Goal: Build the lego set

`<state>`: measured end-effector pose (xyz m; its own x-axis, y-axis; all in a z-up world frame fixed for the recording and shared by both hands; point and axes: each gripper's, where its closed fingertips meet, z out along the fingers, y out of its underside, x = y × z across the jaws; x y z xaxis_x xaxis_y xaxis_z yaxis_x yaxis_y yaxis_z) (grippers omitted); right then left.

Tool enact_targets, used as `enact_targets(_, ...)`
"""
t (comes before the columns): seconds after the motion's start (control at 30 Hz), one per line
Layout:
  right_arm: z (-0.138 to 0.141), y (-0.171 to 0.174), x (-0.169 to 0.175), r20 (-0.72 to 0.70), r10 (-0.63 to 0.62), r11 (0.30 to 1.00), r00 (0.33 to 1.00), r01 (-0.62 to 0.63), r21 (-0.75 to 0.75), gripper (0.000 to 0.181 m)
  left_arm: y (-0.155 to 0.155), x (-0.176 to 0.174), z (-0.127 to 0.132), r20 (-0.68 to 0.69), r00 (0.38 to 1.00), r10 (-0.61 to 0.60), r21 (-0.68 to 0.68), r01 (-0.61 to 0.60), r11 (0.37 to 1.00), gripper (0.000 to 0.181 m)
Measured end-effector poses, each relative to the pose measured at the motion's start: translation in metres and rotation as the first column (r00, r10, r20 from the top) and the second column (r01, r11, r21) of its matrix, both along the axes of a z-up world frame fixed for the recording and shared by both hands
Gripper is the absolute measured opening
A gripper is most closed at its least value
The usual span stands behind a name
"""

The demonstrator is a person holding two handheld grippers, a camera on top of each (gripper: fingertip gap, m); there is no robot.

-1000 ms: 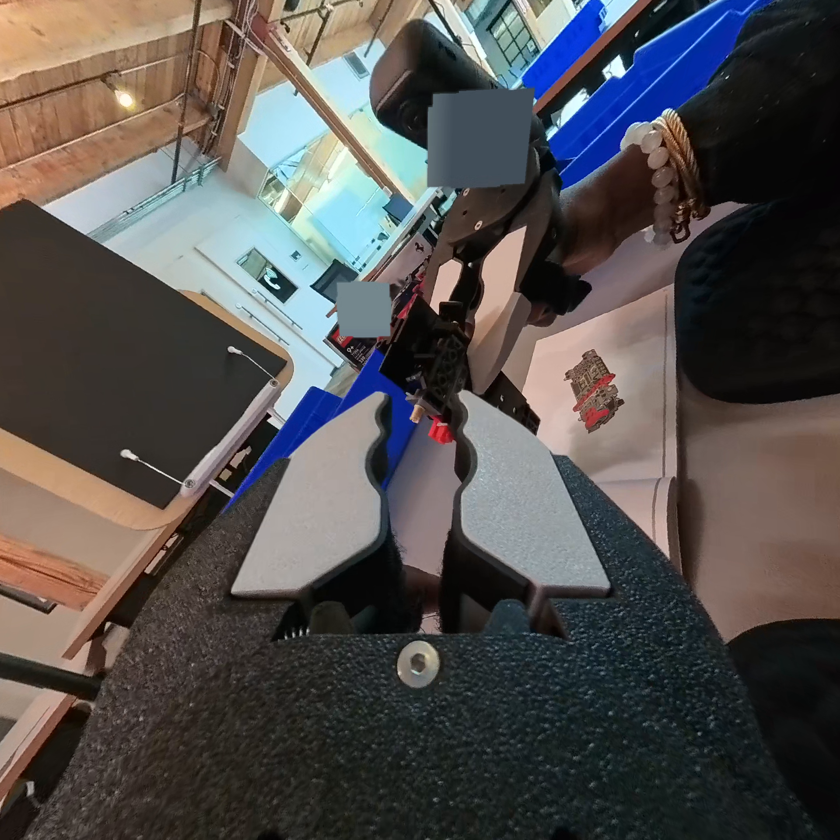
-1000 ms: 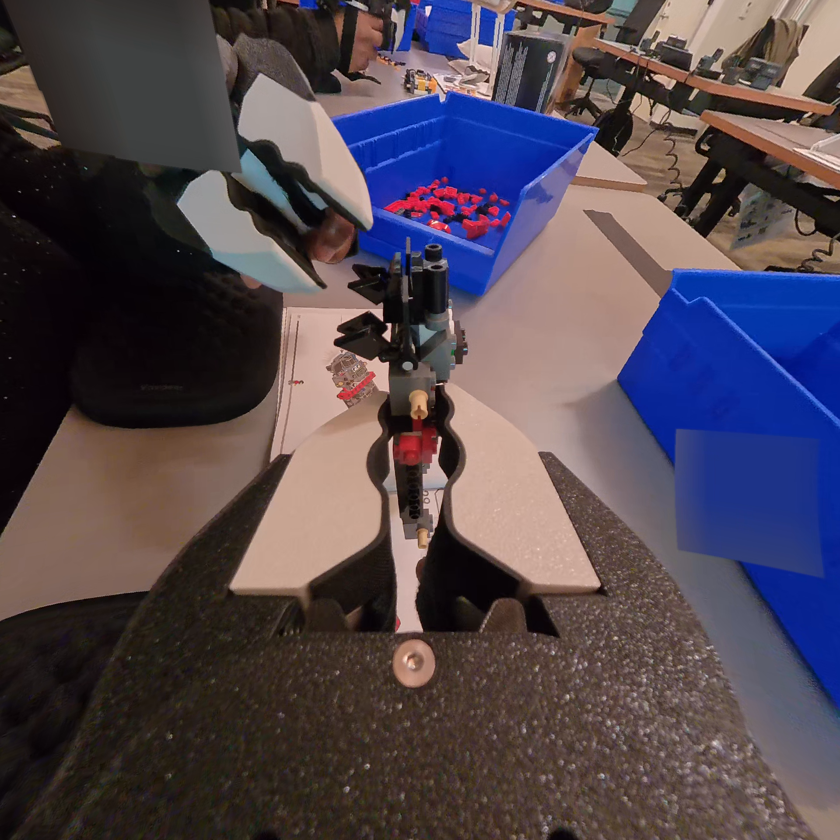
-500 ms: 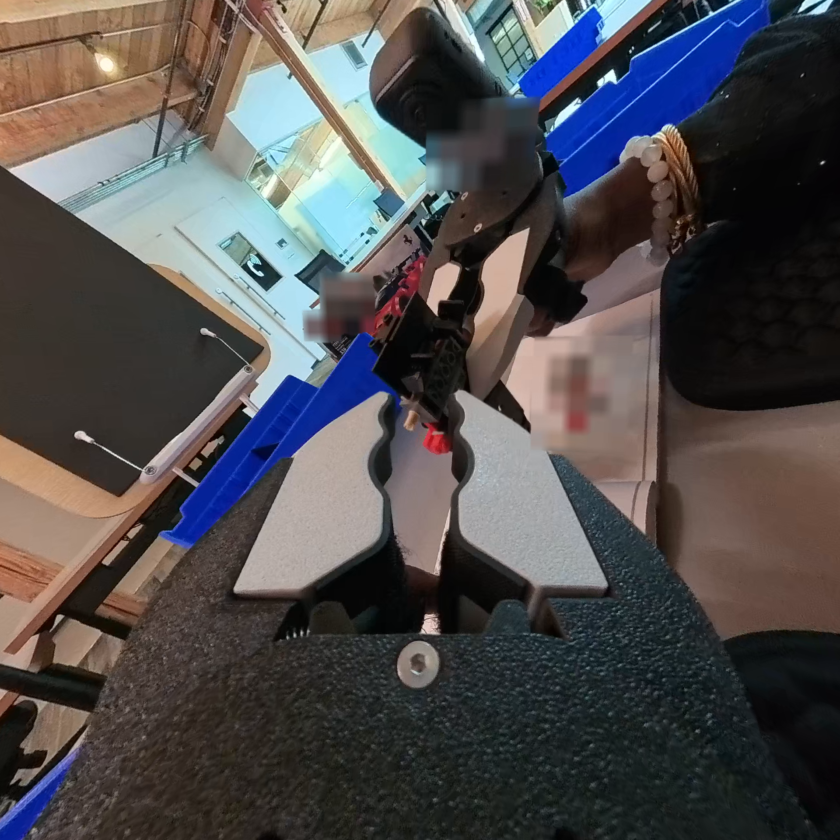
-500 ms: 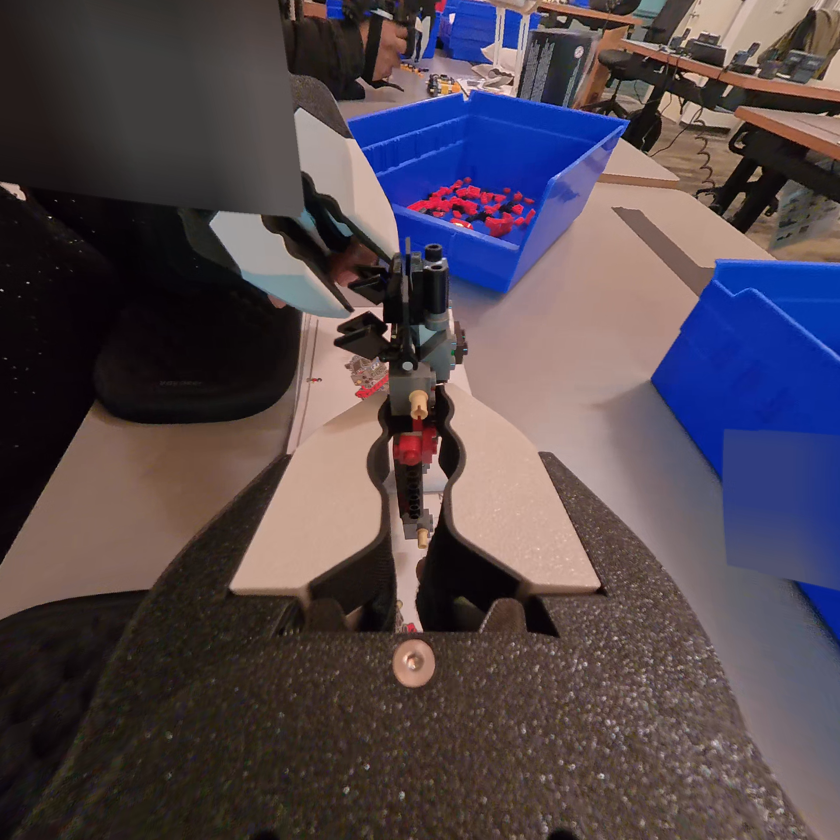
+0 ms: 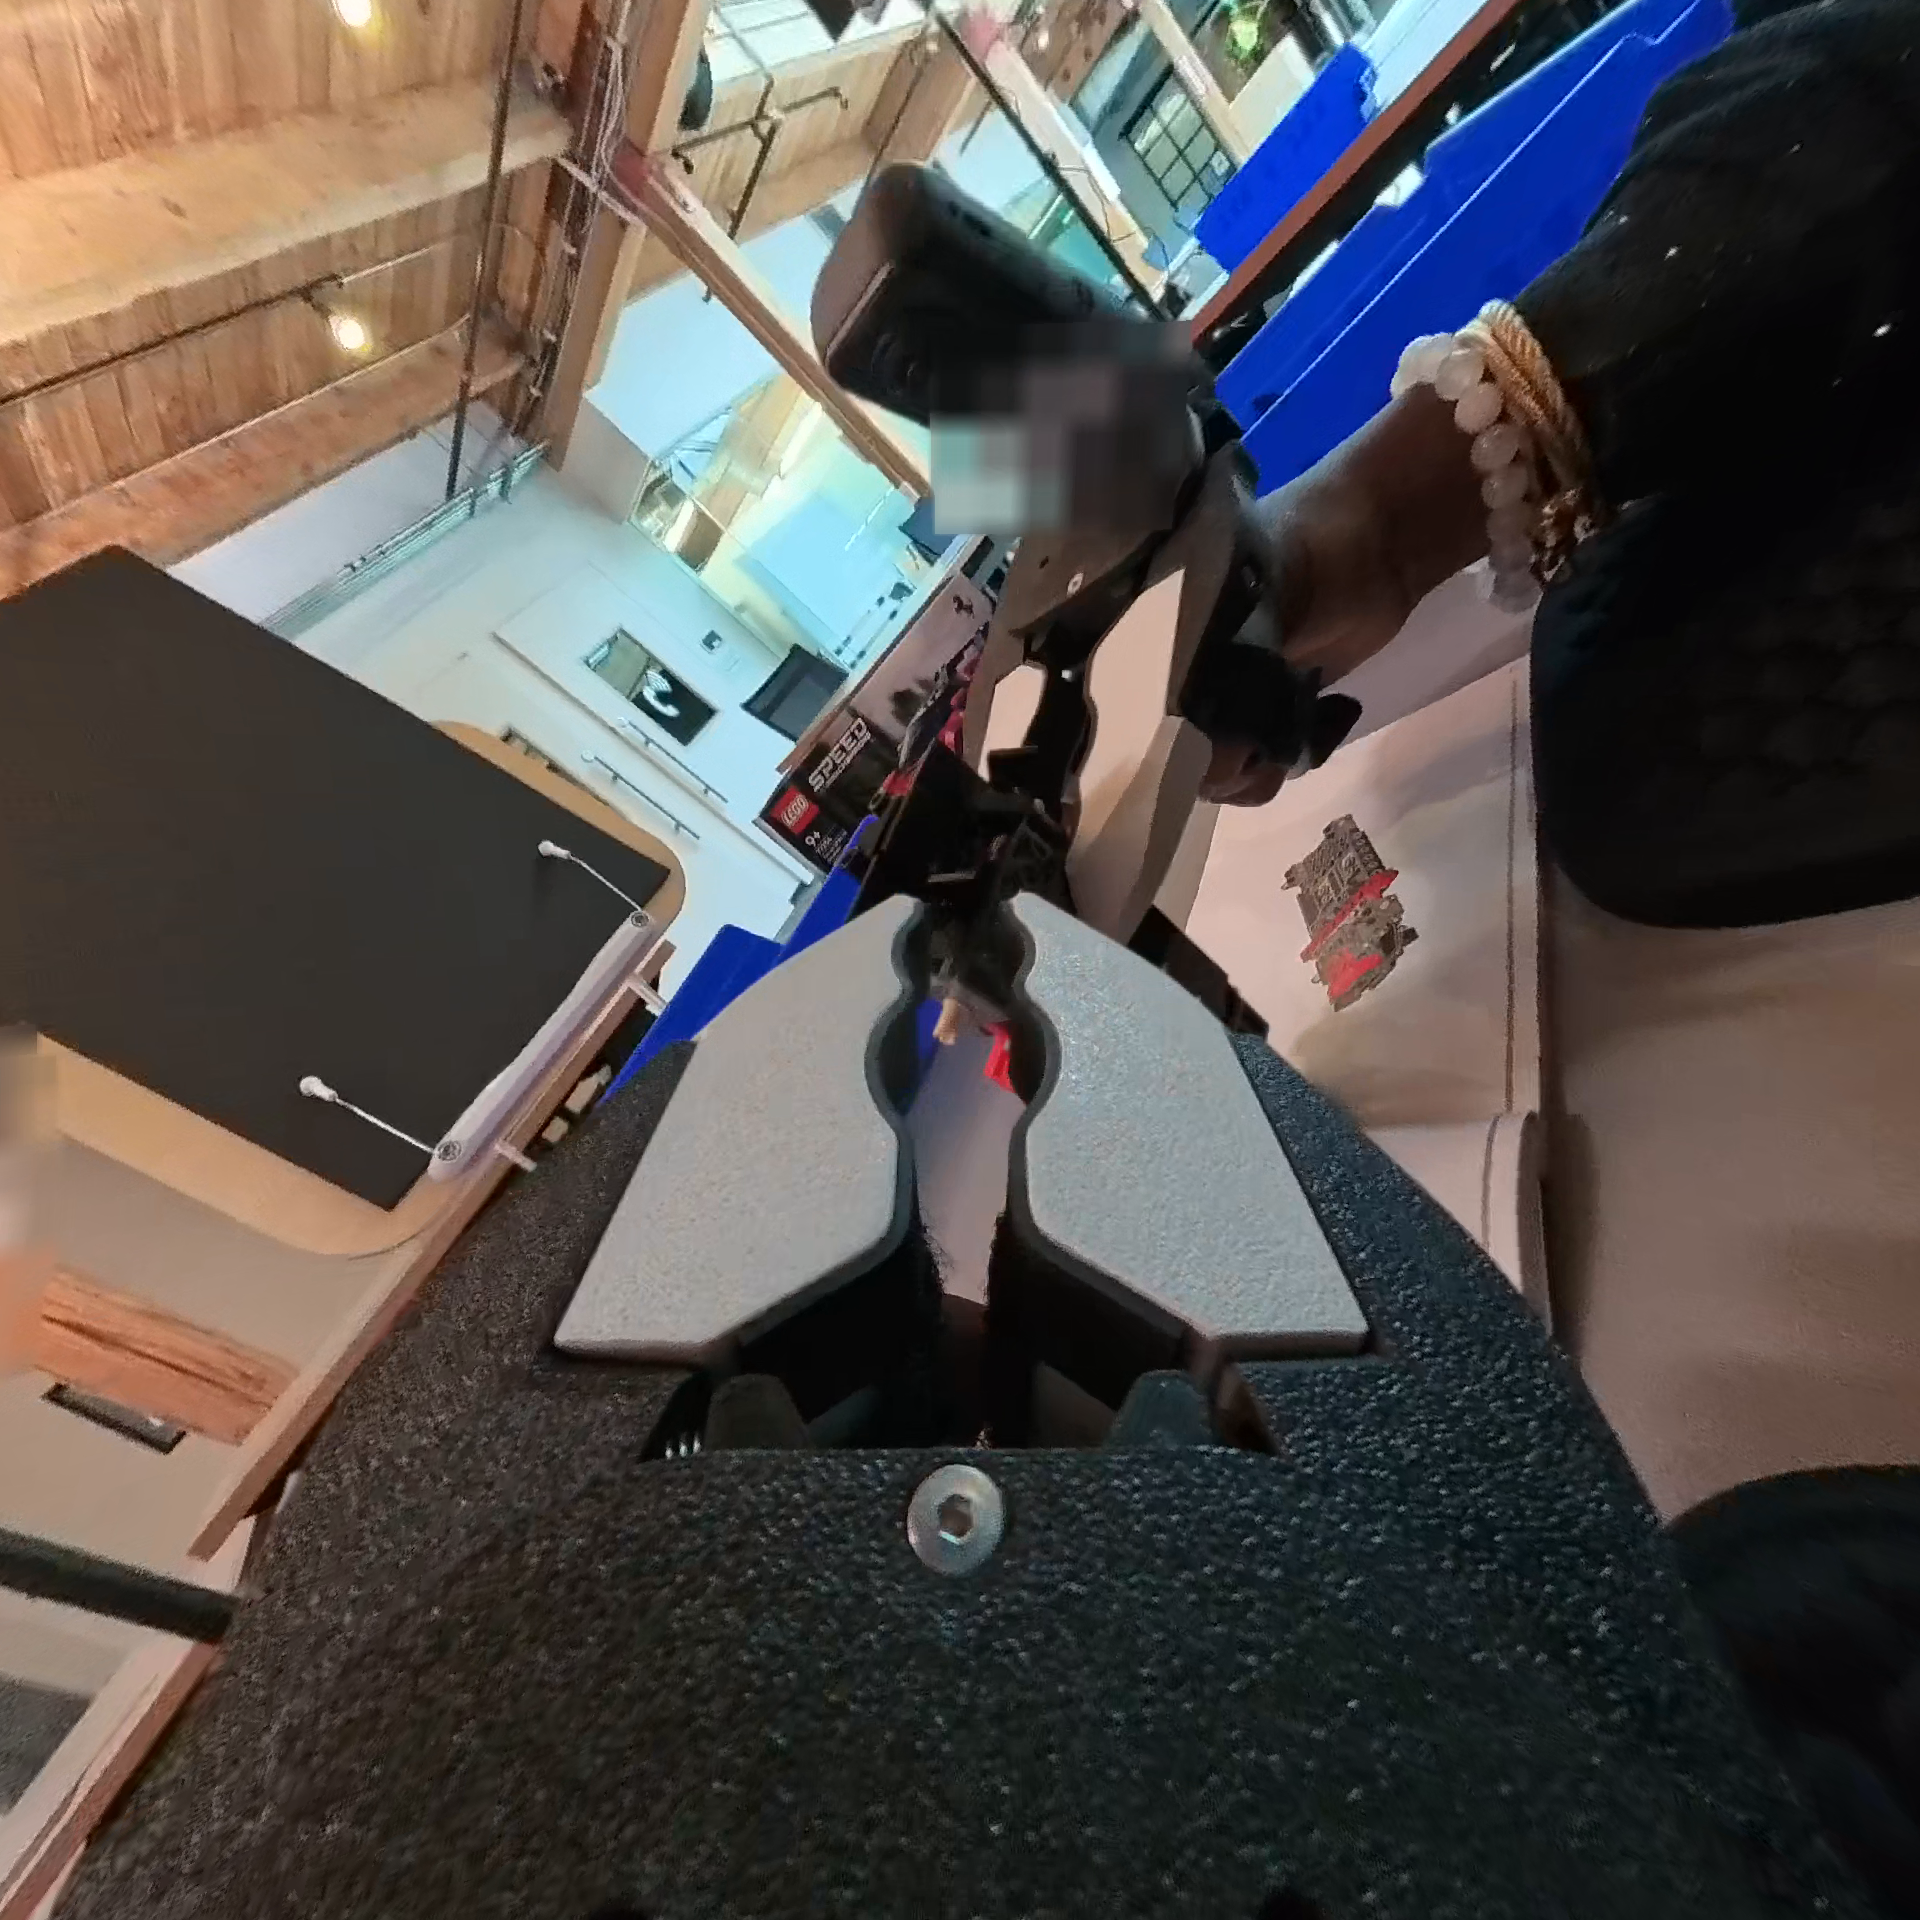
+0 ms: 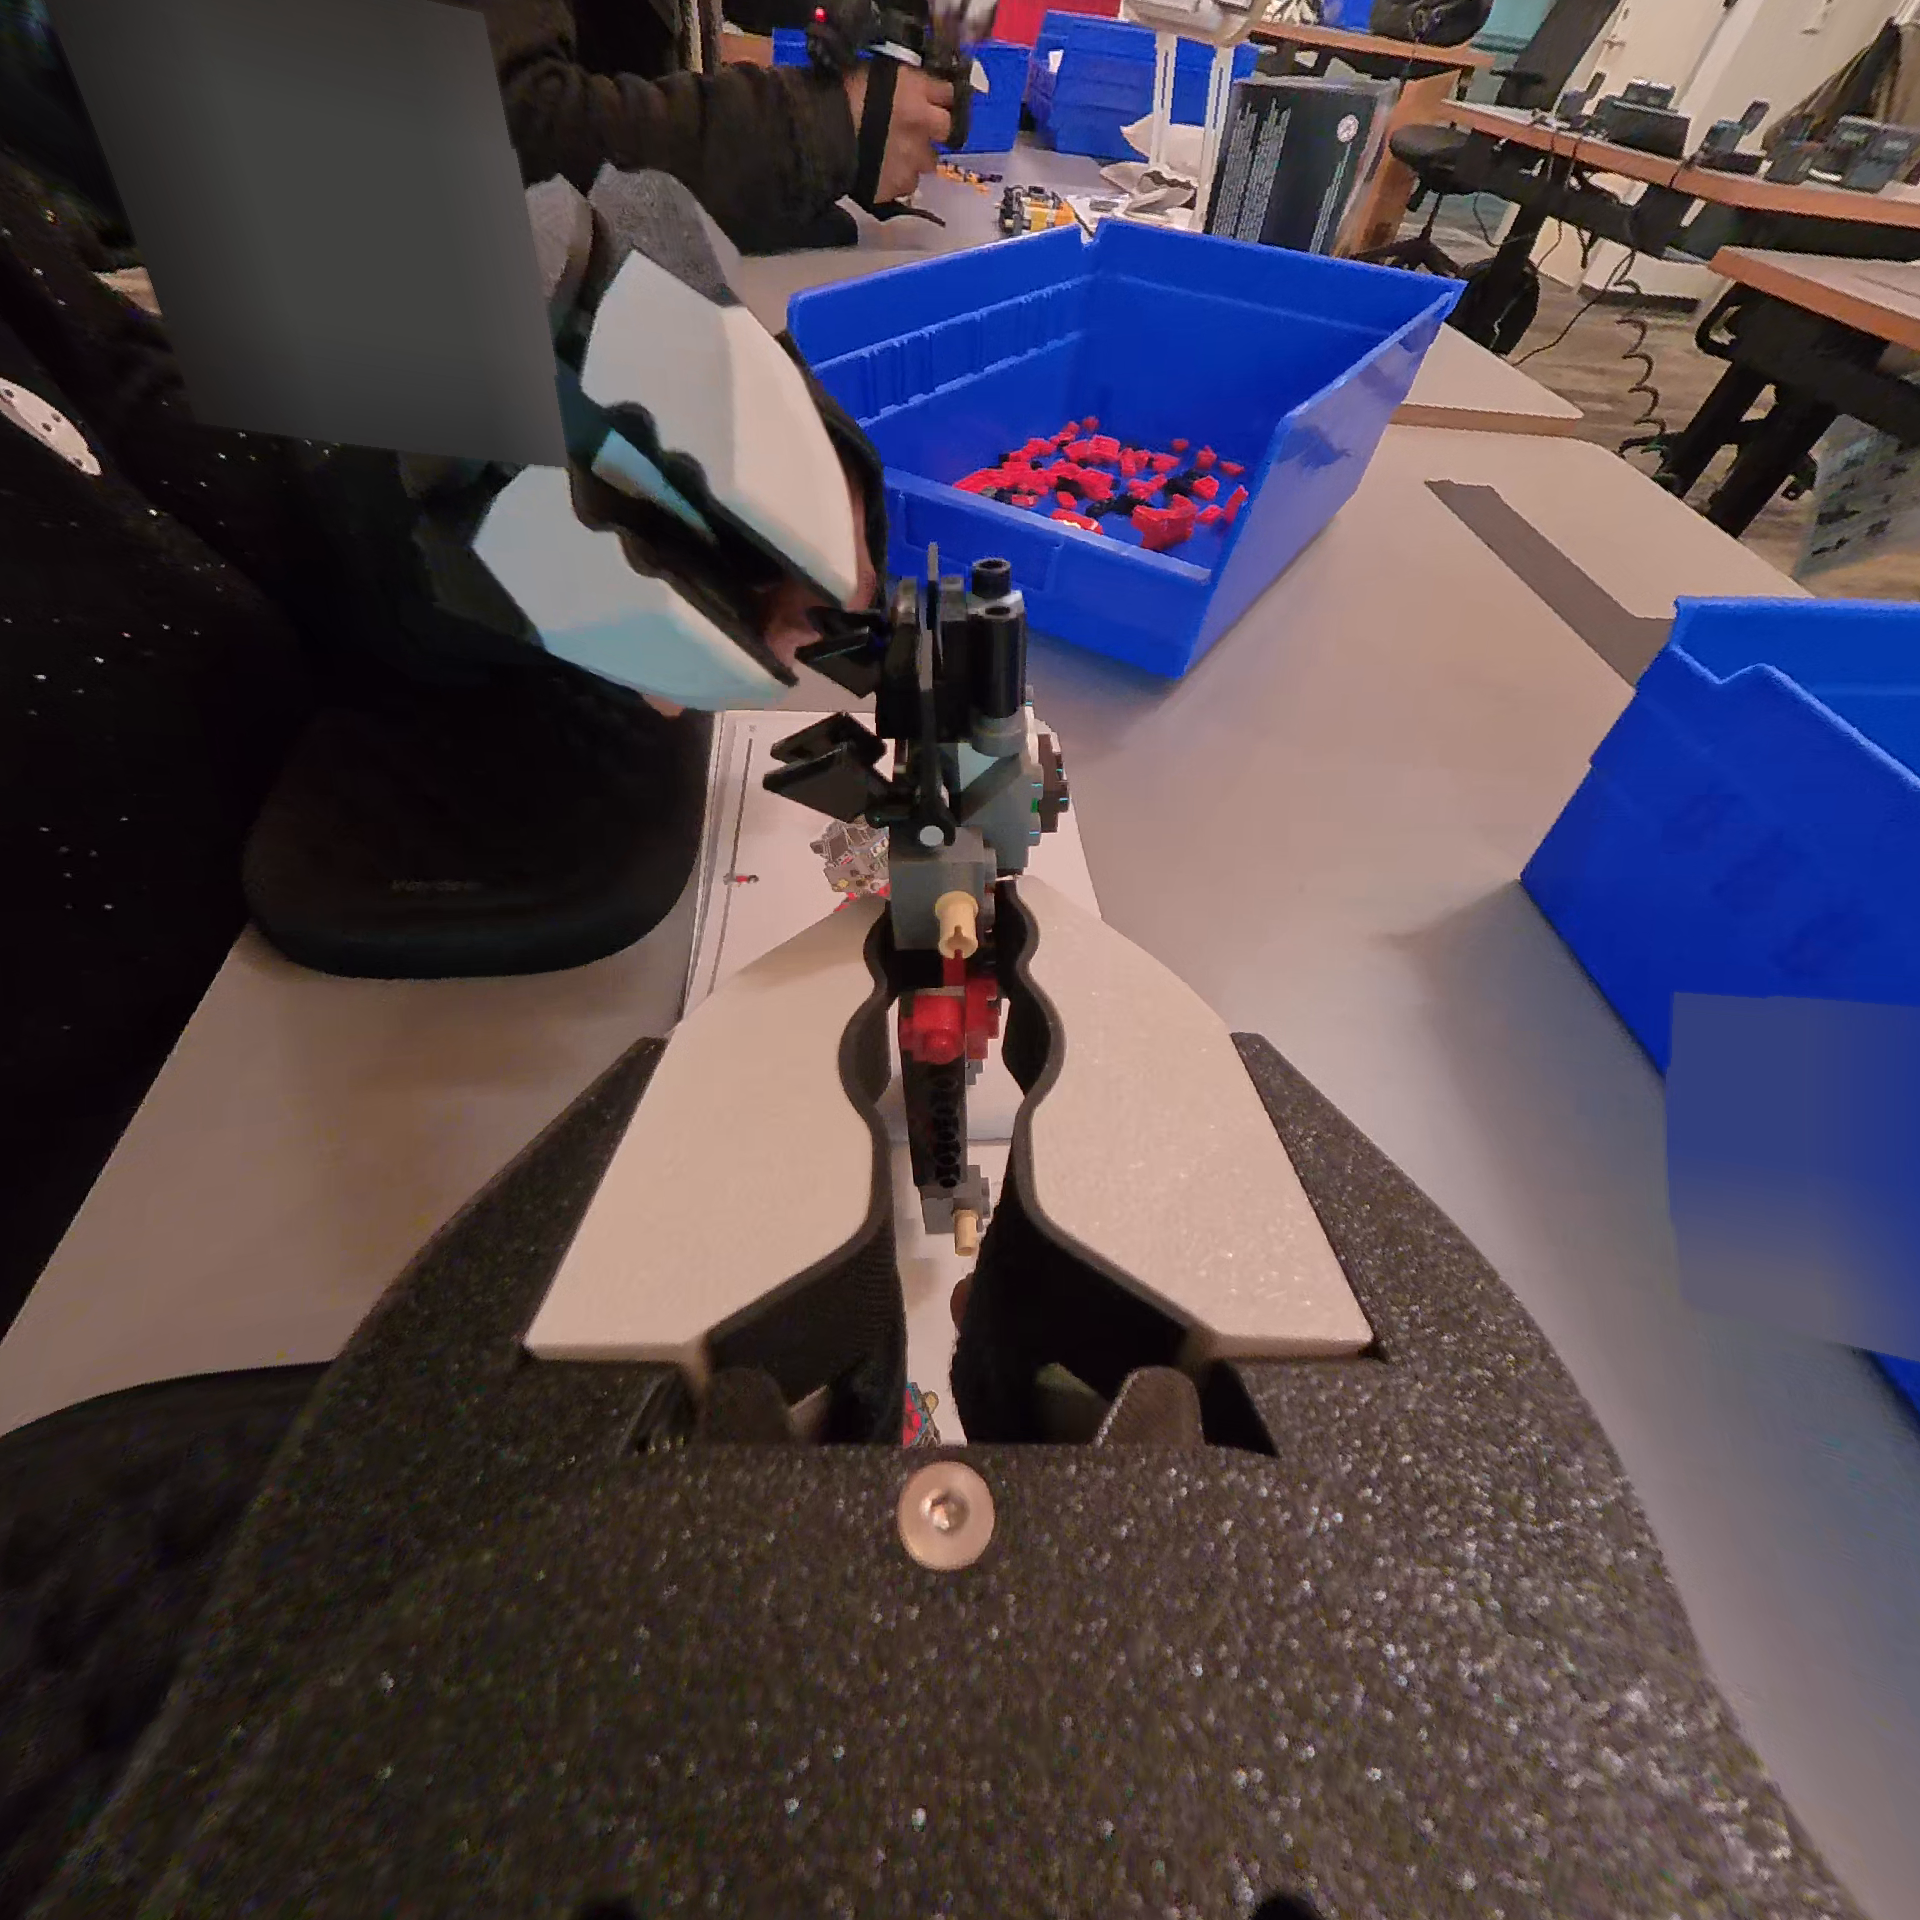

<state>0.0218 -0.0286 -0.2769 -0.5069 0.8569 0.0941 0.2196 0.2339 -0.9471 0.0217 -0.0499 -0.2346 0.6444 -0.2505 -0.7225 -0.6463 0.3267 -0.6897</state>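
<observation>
My right gripper [image 6: 945, 906] is shut on the lower part of a black, grey and red lego assembly [image 6: 940, 727] and holds it upright above the grey table [image 6: 1299, 831]. My left gripper [image 6: 821, 634] comes in from the upper left, and its tips close on the black winged part at the top of the assembly. In the left wrist view, the left gripper [image 5: 964, 916] has the assembly's dark end [image 5: 971, 831] between its fingertips. The right gripper [image 5: 1039, 821] and the hand holding it rise behind.
An open instruction booklet [image 6: 769, 894] lies under the assembly. A blue bin [image 6: 1143, 343] with red and black pieces stands behind, and another blue bin [image 6: 1714, 831] stands at right. A black cushion [image 6: 447, 831] lies at left. Another person's hand [image 6: 904, 114] works at the far table.
My left gripper has moved in to the top of the assembly and its fingers have narrowed around the black part. The right gripper has kept hold of the assembly.
</observation>
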Motion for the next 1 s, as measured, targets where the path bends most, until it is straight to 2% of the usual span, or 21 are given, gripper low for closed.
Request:
enact_targets(0.43,0.0007,-0.0019,0.0003,-0.002,0.008,1.000,1.000,-0.008,-0.008,0.017,-0.0076,0.0057,0.0005,0.012,1.000,-0.022,-0.013,0.022,1.000,0.009)
enact_targets(1.0,-0.0004,-0.0043,0.0008,0.000,0.013,1.000,1.000,-0.013,0.002,0.017,-0.0031,0.0017,0.0010,0.015,1.000,0.014,-0.013,-0.014,1.000,0.008)
